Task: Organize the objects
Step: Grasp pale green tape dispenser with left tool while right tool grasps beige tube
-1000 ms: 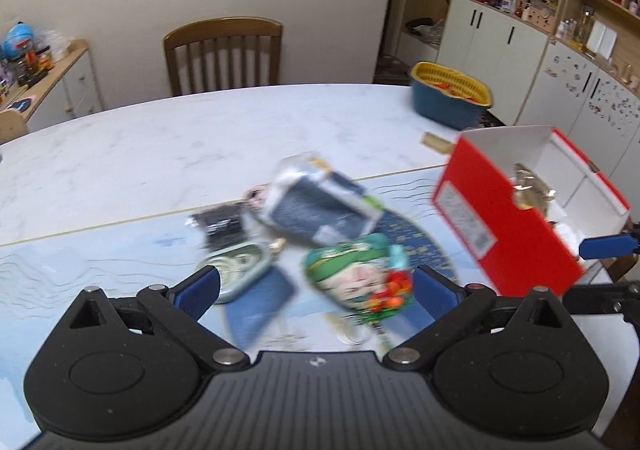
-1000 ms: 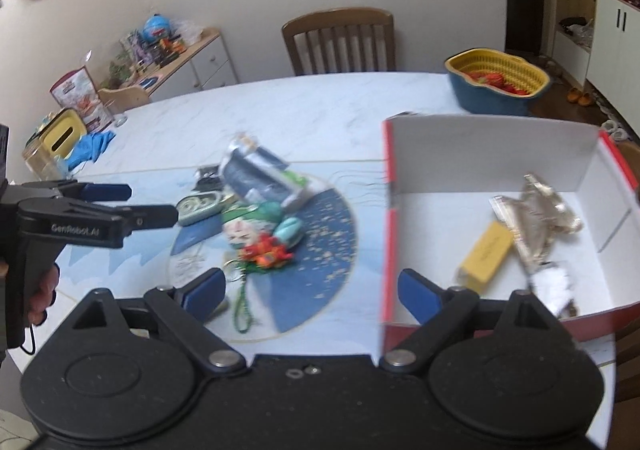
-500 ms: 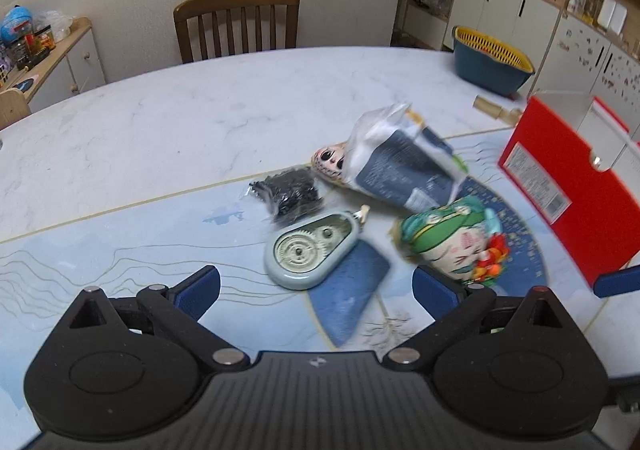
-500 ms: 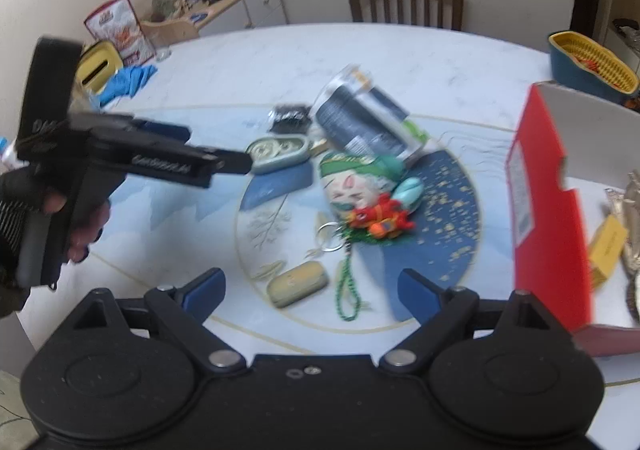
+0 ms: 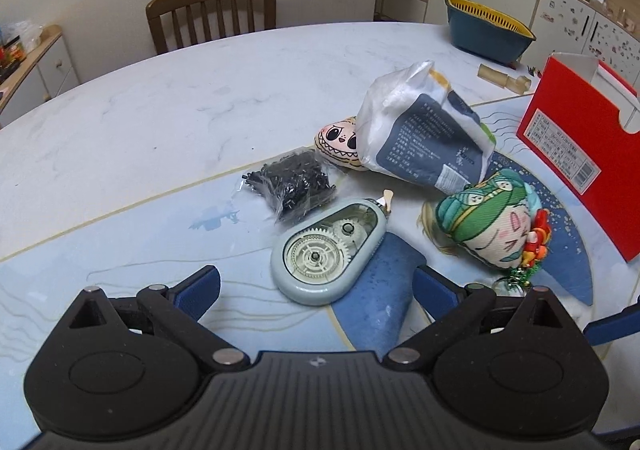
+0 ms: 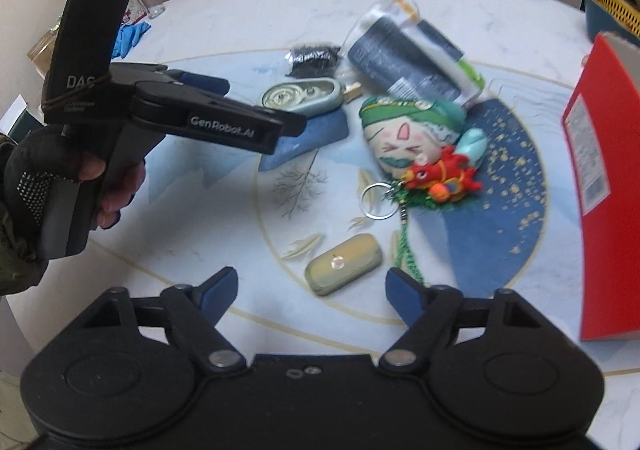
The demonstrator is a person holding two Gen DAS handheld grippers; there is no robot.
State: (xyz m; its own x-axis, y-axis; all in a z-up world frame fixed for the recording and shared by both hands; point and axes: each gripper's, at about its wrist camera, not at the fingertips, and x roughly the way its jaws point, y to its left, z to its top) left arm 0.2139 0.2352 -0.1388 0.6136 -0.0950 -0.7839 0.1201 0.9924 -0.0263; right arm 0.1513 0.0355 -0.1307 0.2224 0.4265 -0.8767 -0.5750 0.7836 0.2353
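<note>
Left wrist view: the left gripper stands wide and empty, the tape dispenser just ahead between its fingers, with the bead bag, pouch and doll beyond, all still outside the red box at right.

Right wrist view: the right gripper, its jaws just narrowing on nothing, hovers over the beige case. Most sorting seems left.

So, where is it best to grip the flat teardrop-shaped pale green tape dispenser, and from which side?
Probably across the narrow tapered end of the pale green tape dispenser, coming from above. It lies flat on the mat, its round end looks wider, and the bag of black pieces crowds the far side. The left gripper is open and nearest.
</note>
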